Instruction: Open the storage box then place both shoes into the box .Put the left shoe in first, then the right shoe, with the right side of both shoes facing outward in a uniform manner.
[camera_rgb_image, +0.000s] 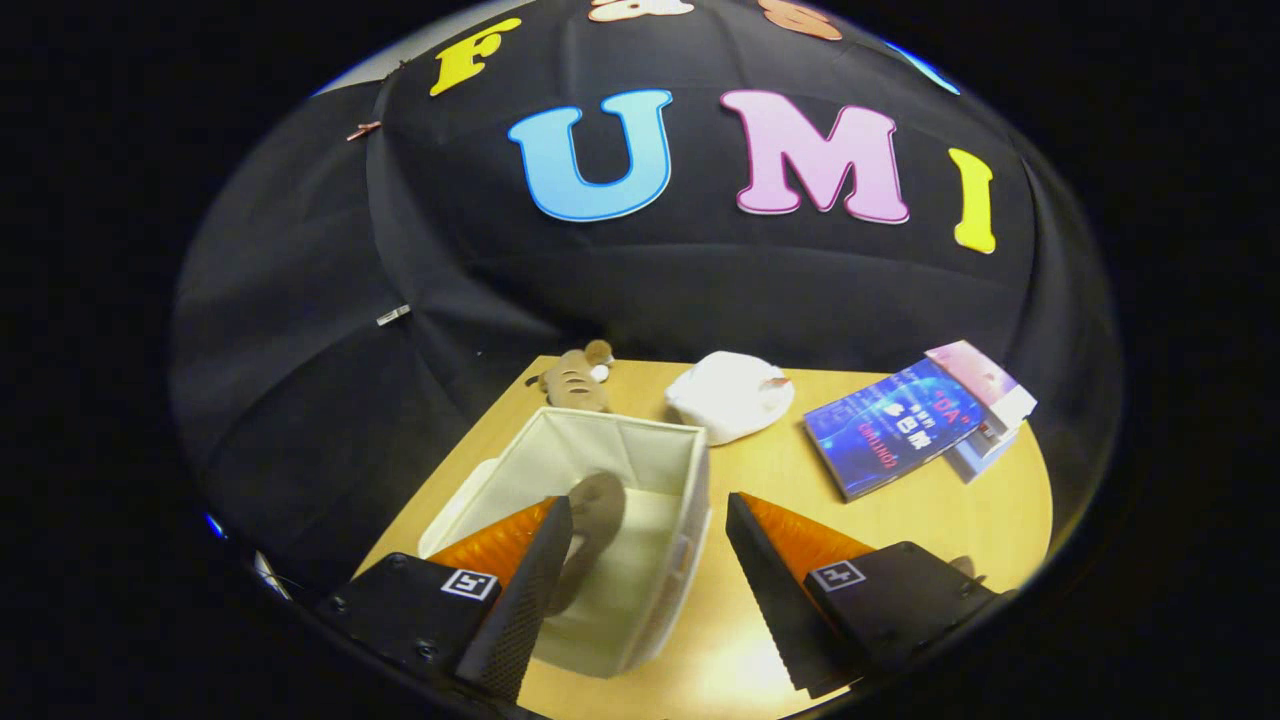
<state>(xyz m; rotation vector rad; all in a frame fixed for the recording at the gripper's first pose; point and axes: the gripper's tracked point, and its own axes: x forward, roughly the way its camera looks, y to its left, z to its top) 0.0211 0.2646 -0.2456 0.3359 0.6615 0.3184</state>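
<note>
Gripper (648, 520) spread wide, holding nothing, straddling storage box (660, 480) right wall; shoe (592, 530) inside.

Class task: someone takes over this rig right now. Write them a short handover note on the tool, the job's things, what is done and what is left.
Tool: open, empty, fingers apart above the box's right wall.
Box: open, white-lined, on the table, just ahead of the fingers.
Shoe: one brown shoe lies inside the box, beside the left finger; which shoe it is and its facing cannot be told.
Second shoe: position unknown from here.
Beyond the box: a plush toy, a white cloth bundle, a blue book.
Done: box opened, one shoe in.
Left: place the other shoe, right sides facing outward alike.
</note>
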